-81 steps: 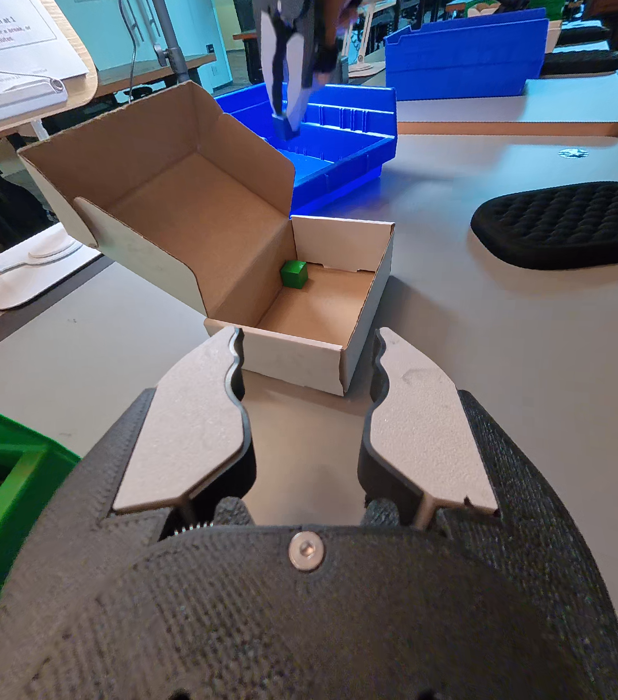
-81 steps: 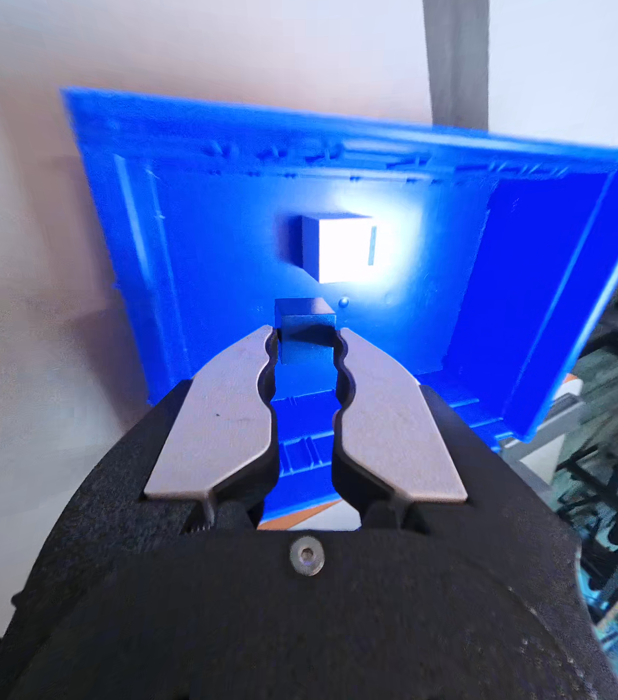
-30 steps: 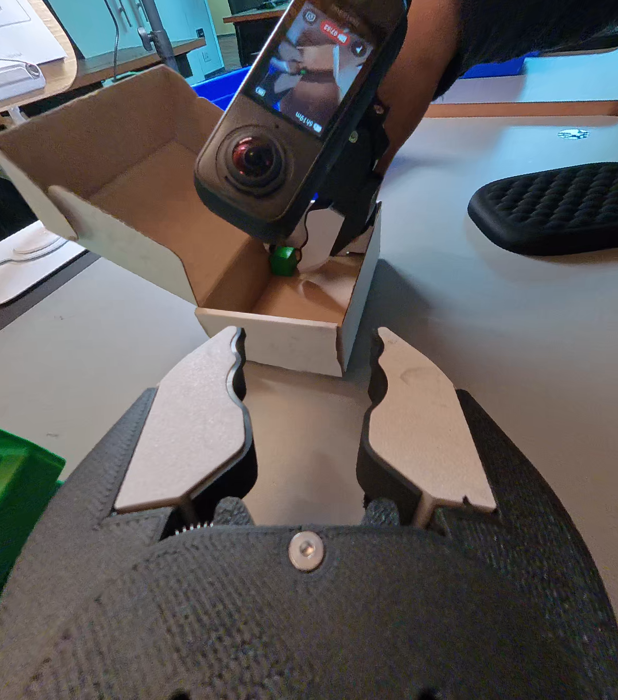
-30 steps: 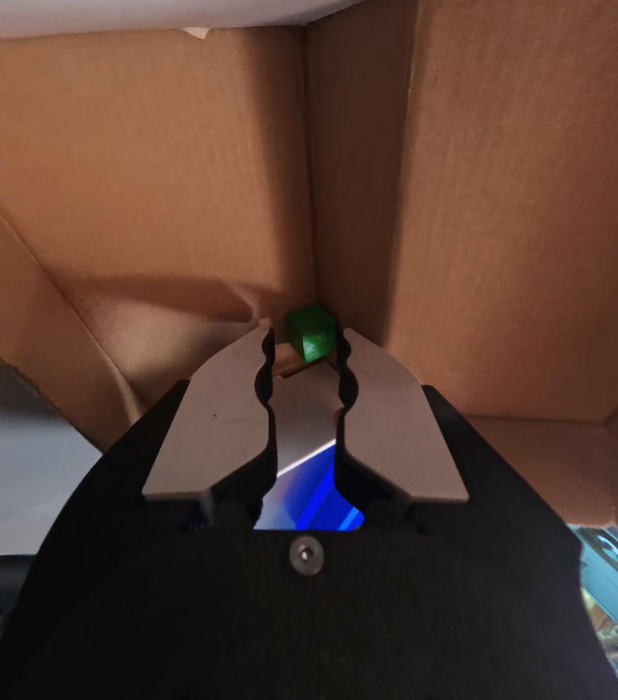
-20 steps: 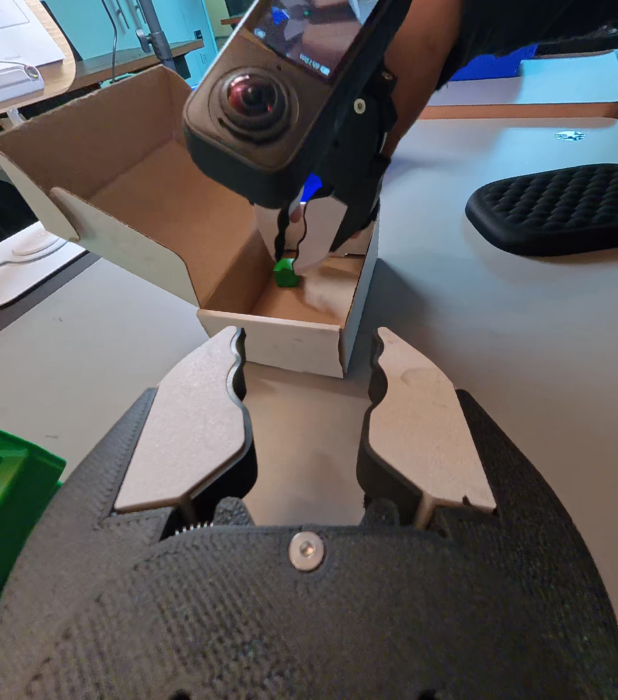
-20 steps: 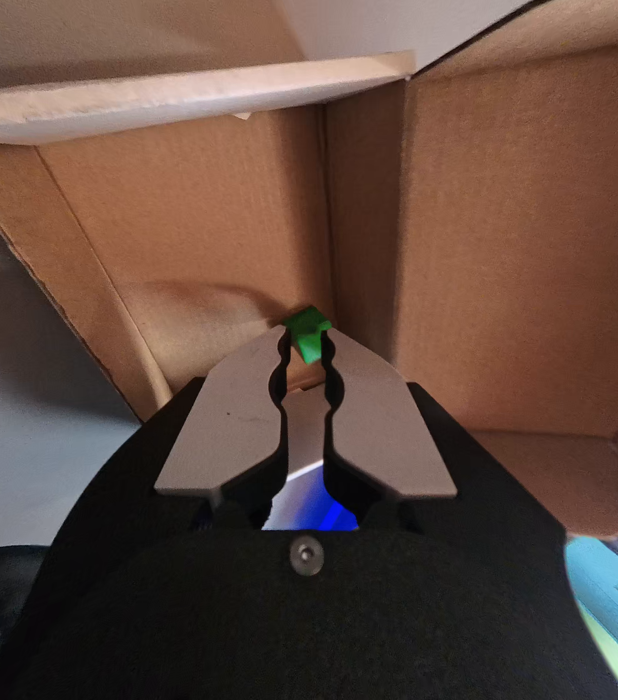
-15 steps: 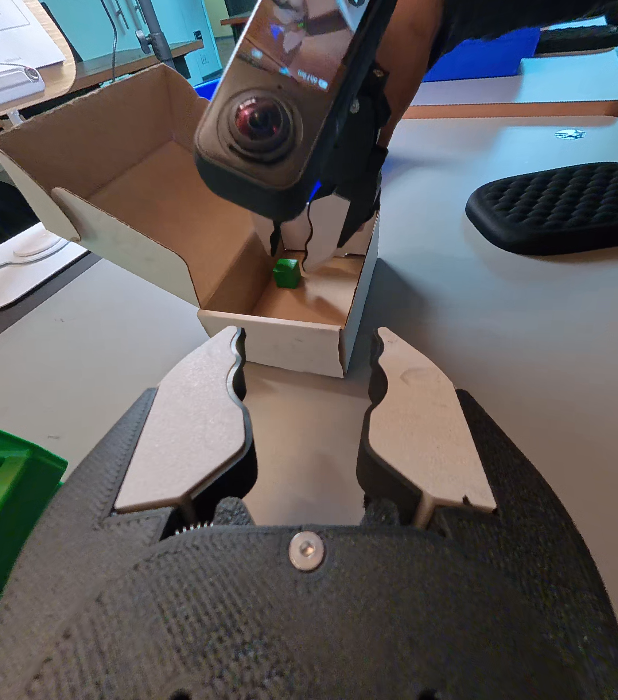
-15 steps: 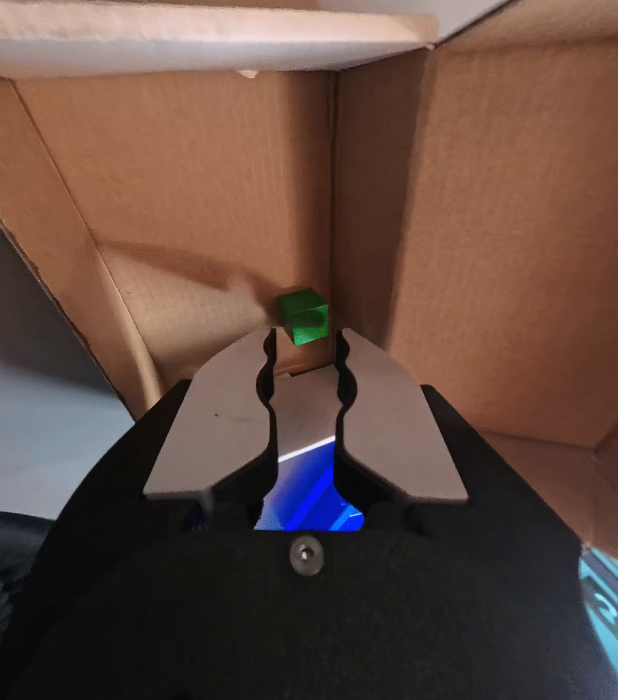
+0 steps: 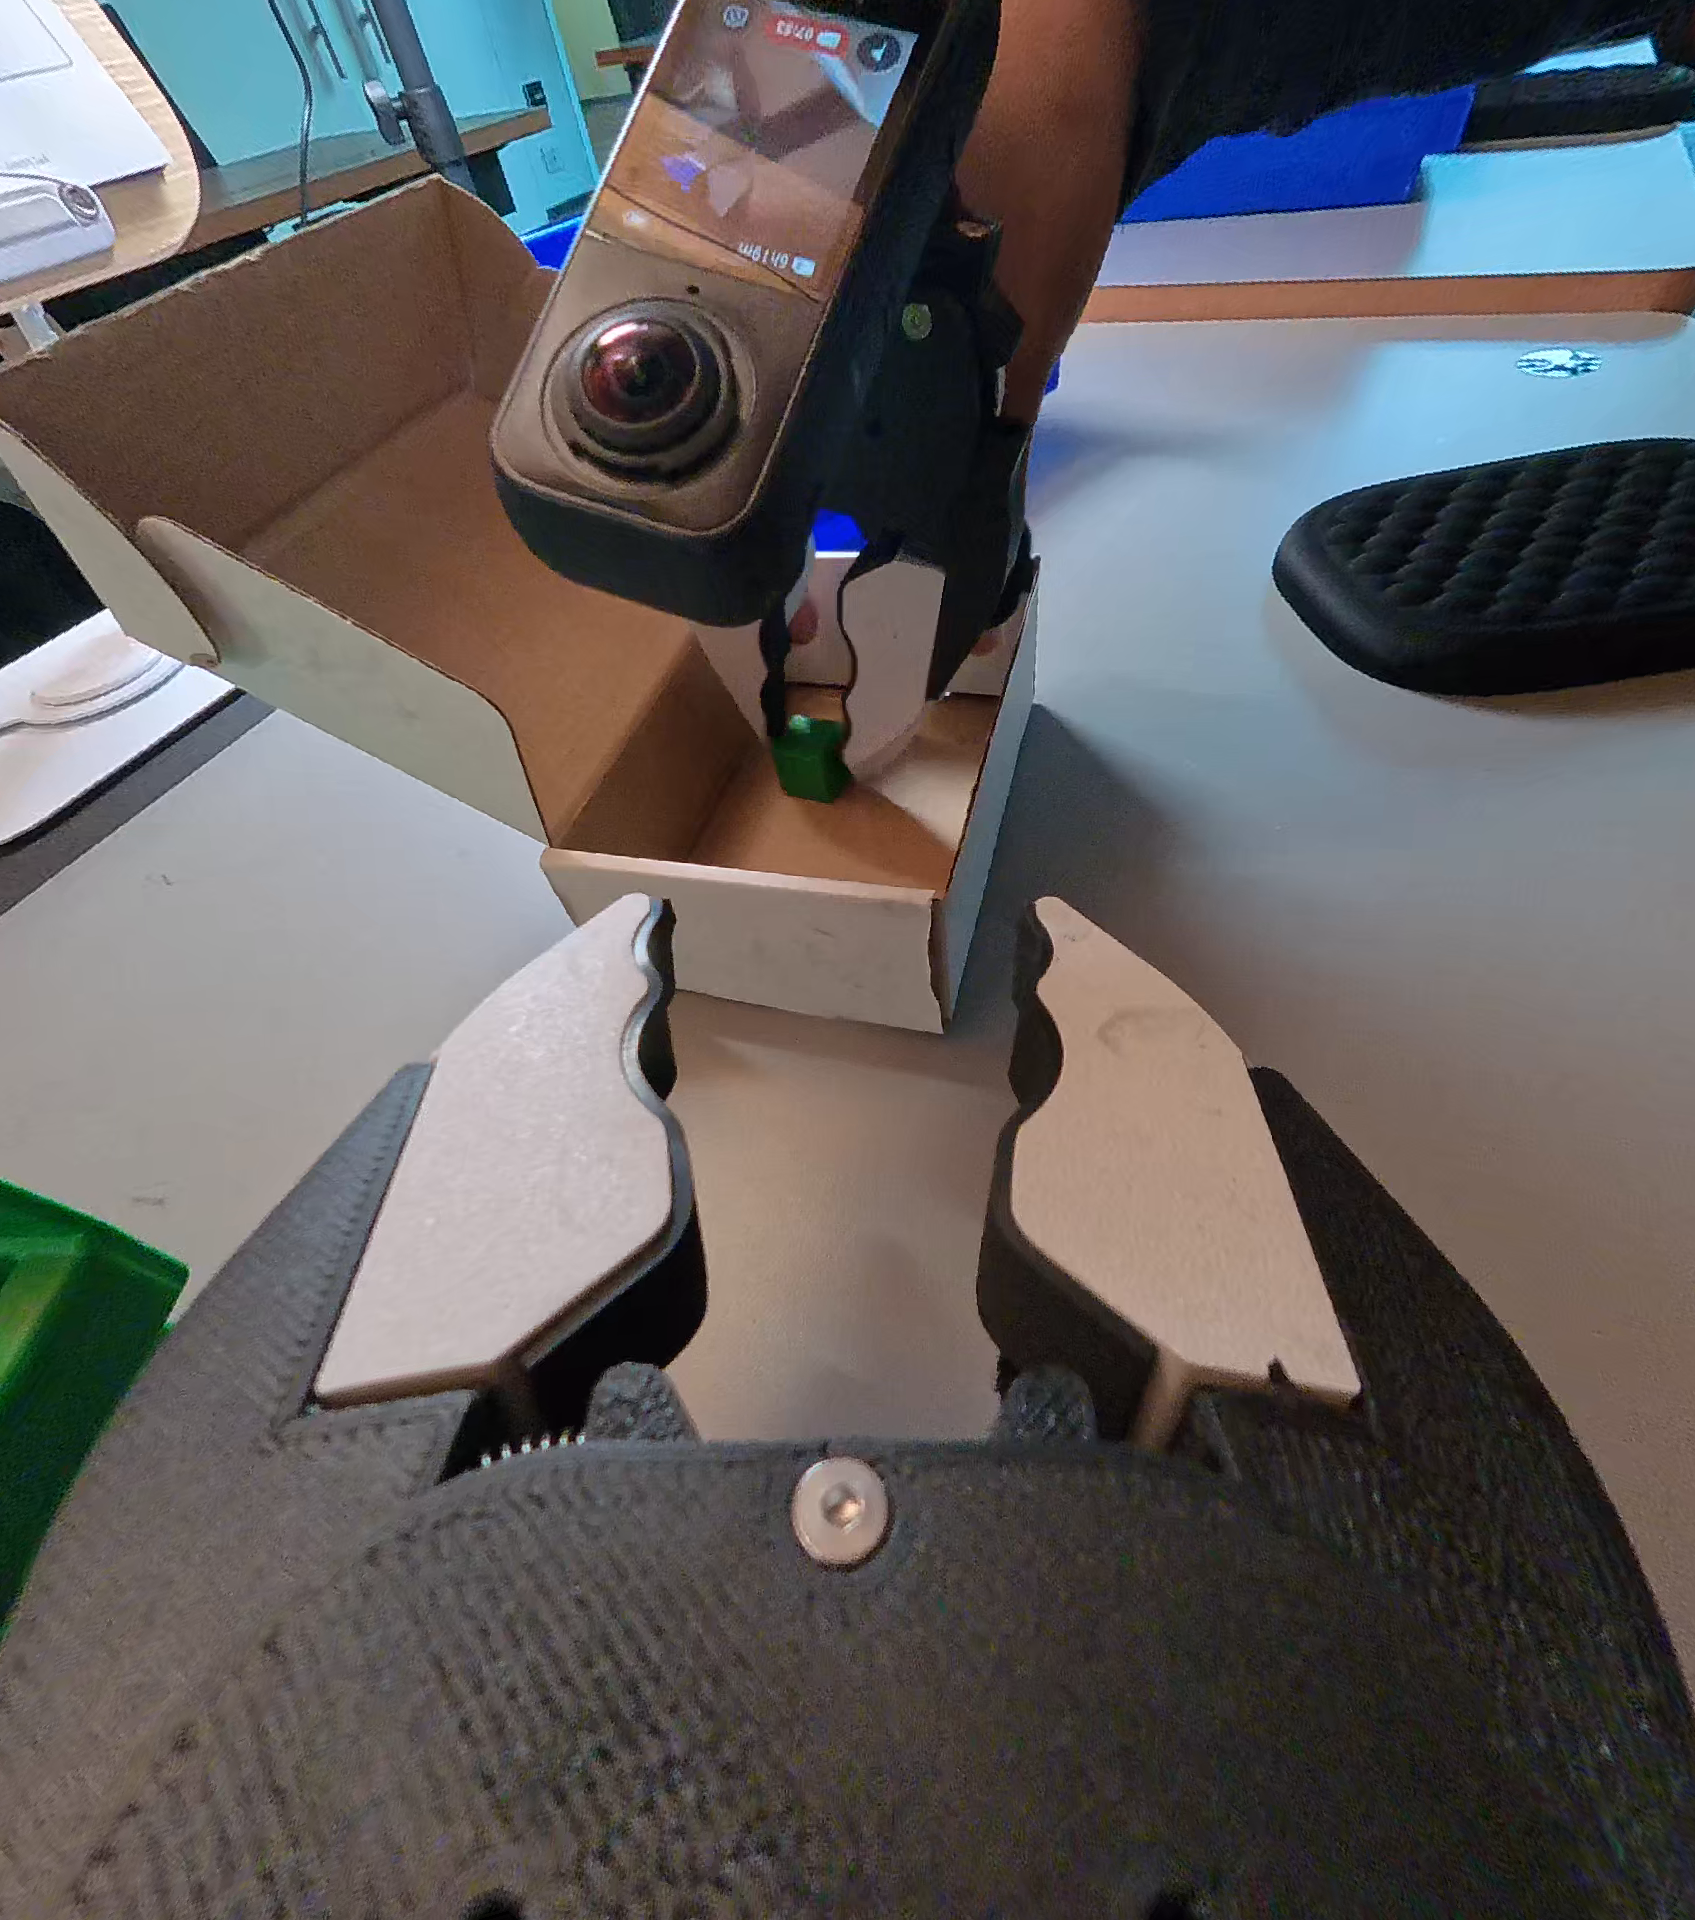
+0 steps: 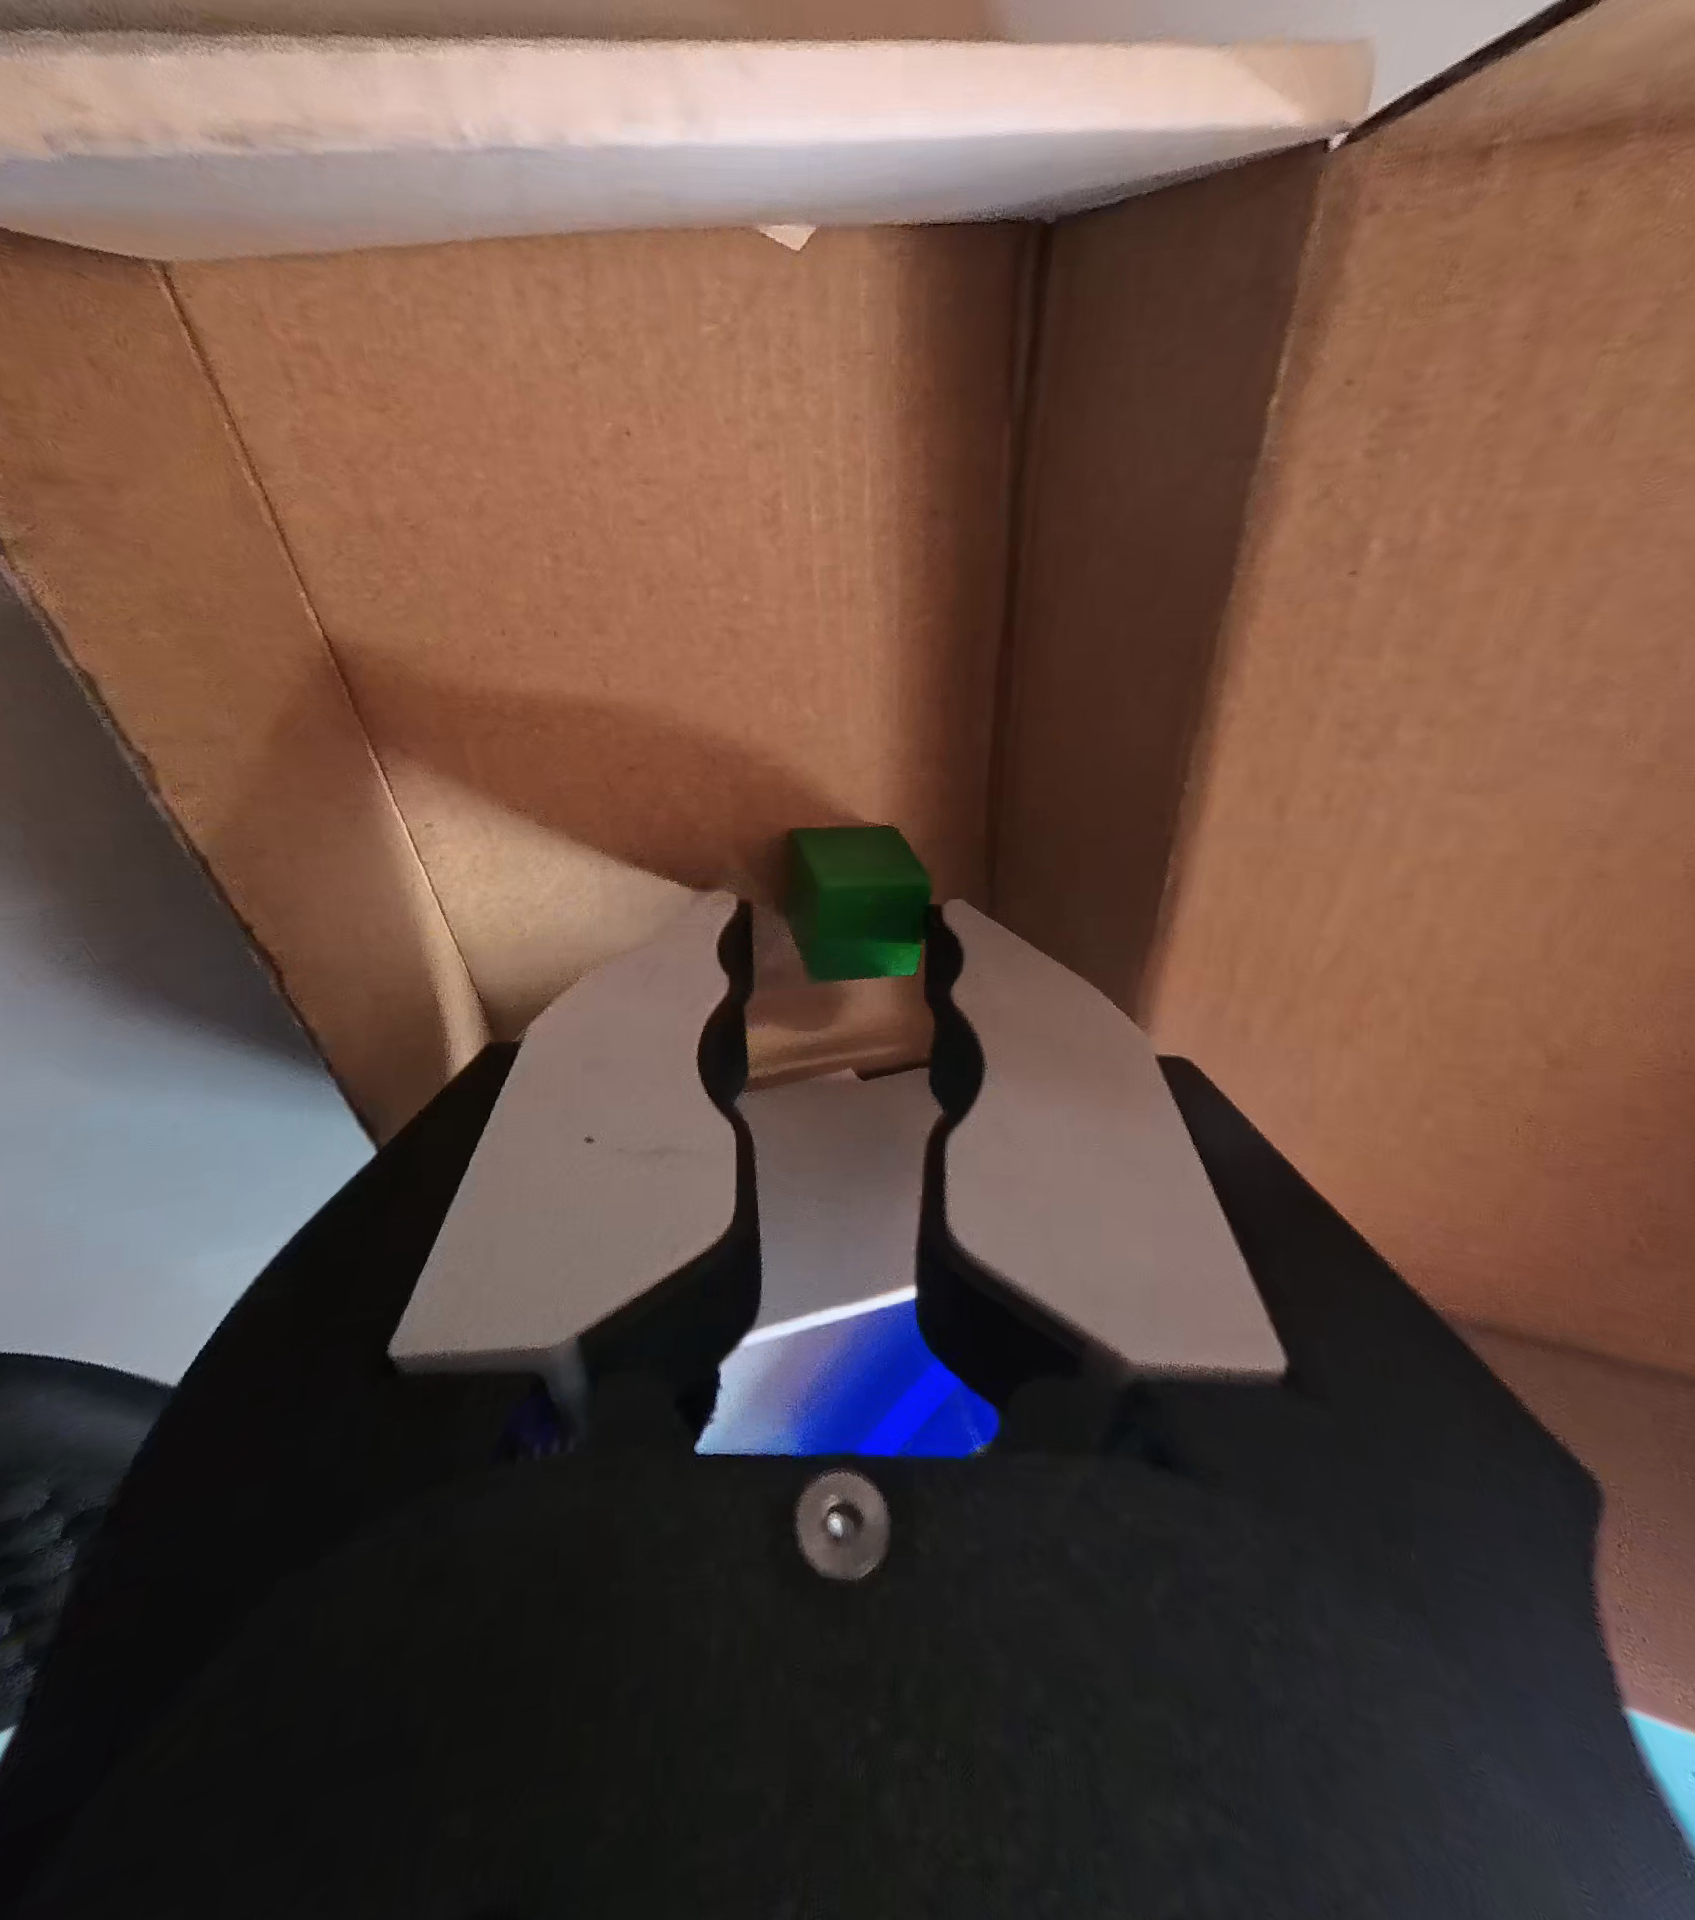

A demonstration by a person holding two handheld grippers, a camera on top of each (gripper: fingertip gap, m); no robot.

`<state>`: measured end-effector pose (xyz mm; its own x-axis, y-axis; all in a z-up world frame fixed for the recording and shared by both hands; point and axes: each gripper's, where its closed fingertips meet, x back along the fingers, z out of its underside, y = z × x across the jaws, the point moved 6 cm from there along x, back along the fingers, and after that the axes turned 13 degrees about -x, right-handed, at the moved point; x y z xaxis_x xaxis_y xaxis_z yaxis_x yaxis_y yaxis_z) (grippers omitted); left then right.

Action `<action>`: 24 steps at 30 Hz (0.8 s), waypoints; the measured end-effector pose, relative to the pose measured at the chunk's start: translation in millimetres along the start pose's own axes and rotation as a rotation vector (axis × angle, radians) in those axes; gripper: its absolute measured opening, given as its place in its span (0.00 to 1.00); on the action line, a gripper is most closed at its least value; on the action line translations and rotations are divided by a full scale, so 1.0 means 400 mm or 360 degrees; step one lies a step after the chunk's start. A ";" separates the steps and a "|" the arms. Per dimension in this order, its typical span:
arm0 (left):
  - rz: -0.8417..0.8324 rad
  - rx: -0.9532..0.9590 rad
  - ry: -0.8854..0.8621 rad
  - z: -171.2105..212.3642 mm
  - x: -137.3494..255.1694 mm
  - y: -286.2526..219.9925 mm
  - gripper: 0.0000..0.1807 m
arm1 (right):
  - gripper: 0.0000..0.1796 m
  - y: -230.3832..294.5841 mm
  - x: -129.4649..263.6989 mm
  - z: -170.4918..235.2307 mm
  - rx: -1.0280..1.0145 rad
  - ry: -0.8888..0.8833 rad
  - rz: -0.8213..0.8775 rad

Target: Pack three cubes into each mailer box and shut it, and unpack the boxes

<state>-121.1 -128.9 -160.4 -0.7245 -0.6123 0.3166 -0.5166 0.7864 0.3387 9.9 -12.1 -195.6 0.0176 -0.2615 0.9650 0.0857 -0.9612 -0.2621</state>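
The right gripper [image 10: 830, 914] has dropped around the green cube [image 10: 858, 900], fingers parted, perhaps touching; left gripper [image 9: 843, 940] fingers spread, empty.

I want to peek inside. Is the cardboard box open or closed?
Open. The mailer box has its lid swung back, so the green cube inside shows.

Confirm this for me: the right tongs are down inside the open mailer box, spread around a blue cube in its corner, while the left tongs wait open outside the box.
One detail is wrong: the cube is green, not blue, as the right wrist view shows. The rest holds: the right tongs are inside the open mailer box, spread at the cube in its corner, and the left tongs wait open outside.
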 end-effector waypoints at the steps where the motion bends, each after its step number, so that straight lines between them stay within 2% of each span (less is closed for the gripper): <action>1: -0.0002 -0.0003 0.0001 0.000 0.000 0.000 0.34 | 0.13 0.000 -0.003 0.001 -0.0002 0.0001 -0.0003; 4: -0.0004 0.0003 -0.0003 0.000 0.001 0.001 0.34 | 0.13 -0.005 0.038 -0.001 -0.0023 -0.0100 -0.0022; 7: 0.0007 0.0010 -0.0008 0.001 0.000 0.001 0.35 | 0.13 -0.035 0.154 0.018 -0.0040 -0.0247 -0.0024; 10: 0.0022 0.0017 -0.0024 -0.002 -0.001 -0.003 0.35 | 0.13 -0.113 0.271 0.089 -0.0119 -0.0304 0.0064; 13: 0.0018 0.0013 -0.0021 -0.003 -0.002 -0.005 0.35 | 0.13 -0.207 0.324 0.206 -0.0236 -0.0195 0.0188; 16: 0.0013 0.0009 -0.0017 -0.003 -0.005 -0.007 0.35 | 0.13 -0.291 0.305 0.335 -0.0409 -0.0061 0.0223; 19: 0.0007 0.0010 -0.0005 0.000 -0.009 -0.008 0.35 | 0.13 -0.356 0.232 0.453 -0.0554 0.0094 0.0225; 24: -0.0001 0.0025 0.0018 0.010 -0.015 -0.006 0.35 | 0.13 -0.407 0.077 0.562 -0.0676 0.0230 0.0139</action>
<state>-117.2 -126.6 -166.7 -0.7189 -0.6137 0.3265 -0.5242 0.7871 0.3251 220.4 156.0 -122.0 -0.1353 -0.3239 0.9364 -0.3266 -0.8776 -0.3508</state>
